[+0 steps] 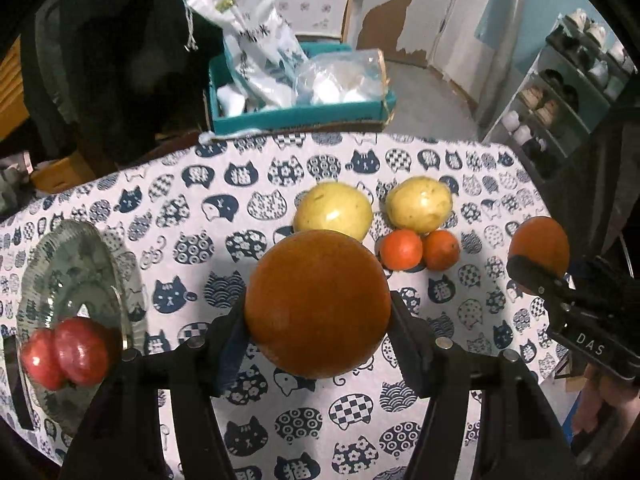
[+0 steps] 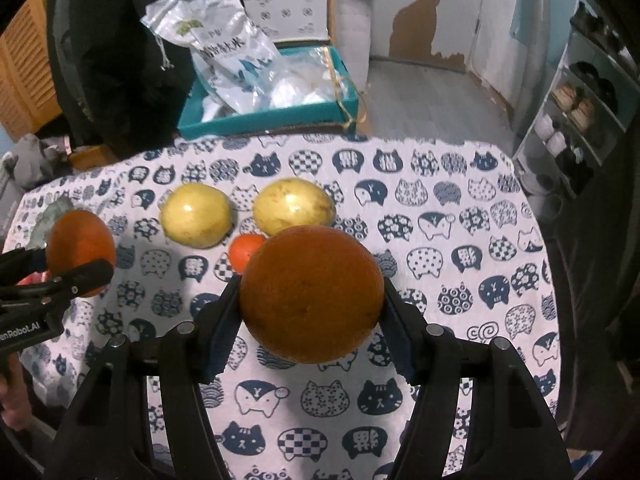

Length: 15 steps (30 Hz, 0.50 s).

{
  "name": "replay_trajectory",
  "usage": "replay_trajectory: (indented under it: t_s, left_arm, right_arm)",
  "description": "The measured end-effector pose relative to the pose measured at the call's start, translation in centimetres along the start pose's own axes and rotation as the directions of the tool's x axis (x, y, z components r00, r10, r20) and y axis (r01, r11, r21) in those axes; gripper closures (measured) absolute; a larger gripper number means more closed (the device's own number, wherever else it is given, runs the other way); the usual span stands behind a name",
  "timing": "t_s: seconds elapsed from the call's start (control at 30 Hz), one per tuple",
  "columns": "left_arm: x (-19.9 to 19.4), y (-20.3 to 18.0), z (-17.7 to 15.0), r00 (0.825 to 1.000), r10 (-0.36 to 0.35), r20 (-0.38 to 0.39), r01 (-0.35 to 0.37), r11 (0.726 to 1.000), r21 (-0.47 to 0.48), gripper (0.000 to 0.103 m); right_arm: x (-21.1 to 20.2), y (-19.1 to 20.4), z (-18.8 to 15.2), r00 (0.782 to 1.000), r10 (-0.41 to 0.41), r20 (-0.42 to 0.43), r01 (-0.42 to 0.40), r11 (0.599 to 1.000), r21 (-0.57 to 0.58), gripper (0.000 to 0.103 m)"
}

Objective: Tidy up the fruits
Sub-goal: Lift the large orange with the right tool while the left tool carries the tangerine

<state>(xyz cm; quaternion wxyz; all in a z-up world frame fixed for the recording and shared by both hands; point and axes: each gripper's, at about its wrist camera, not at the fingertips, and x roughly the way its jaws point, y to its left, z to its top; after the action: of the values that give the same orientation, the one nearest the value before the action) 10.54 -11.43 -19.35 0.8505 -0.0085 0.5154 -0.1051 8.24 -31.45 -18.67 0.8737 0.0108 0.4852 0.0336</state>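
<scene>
Left wrist view: a clear glass plate (image 1: 76,280) sits at the table's left edge with two red fruits (image 1: 66,354) on it, touching each other; behind the table a teal box (image 1: 296,118) holds white plastic bags (image 1: 256,36), one standing tall and tilted. The left gripper (image 1: 318,316) pinches a large orange (image 1: 318,304) between its pads, clear of the cloth; the right gripper (image 2: 310,308) pinches a second orange (image 2: 312,294) the same way. On the cat-print tablecloth (image 1: 192,216) lie two yellow fruits (image 1: 334,210) side by side, apart; just in front of them two small tangerines (image 1: 420,249) touch. To the right stands a shoe rack (image 1: 560,92) with shoes; the wall behind shows peeled paint (image 1: 390,20); a dark garment (image 1: 112,60) hangs at the left.
</scene>
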Motion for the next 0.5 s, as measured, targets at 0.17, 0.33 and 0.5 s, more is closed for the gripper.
replay_trajectory:
  t_s: [0.17, 0.33, 0.5]
  left_arm:
    - [-2.7, 0.6, 0.1, 0.998, 0.008, 0.055, -0.008, 1.000, 0.003, 0.038]
    - [-5.4, 1.4, 0.3, 0.994, 0.011, 0.109, -0.011, 1.000, -0.003, 0.038]
    - [-7.8, 1.9, 0.4, 0.987, 0.019, 0.162, -0.018, 1.000, -0.006, 0.038]
  right_arm:
    - [-2.0, 1.0, 0.7, 0.999, 0.014, 0.038, -0.014, 1.000, -0.016, 0.038]
    - [-3.8, 2.0, 1.2, 0.997, 0.032, 0.073, -0.029, 0.999, -0.036, 0.038]
    - [-5.2, 3.2, 1.5, 0.994, 0.053, 0.098, -0.047, 0.997, -0.058, 0.038]
